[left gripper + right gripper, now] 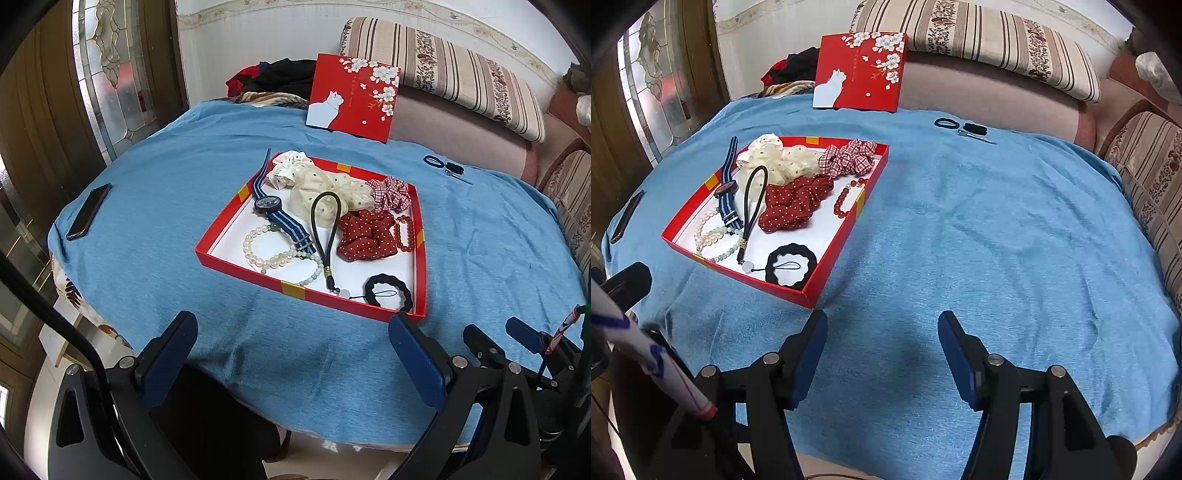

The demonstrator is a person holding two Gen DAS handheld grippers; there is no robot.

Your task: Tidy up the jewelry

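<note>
A shallow red box tray sits on the blue cloth. In it lie a striped-strap watch, pearl bracelets, a dark cord lanyard, cream, red dotted and plaid scrunchies, a red bead bracelet and a black hair tie. My left gripper is open and empty, just in front of the tray. My right gripper is open and empty over bare cloth, right of the tray.
The red box lid with a white cat leans against a sofa at the back. Black hair ties and a clip lie at the far right of the cloth. A phone lies at the left edge.
</note>
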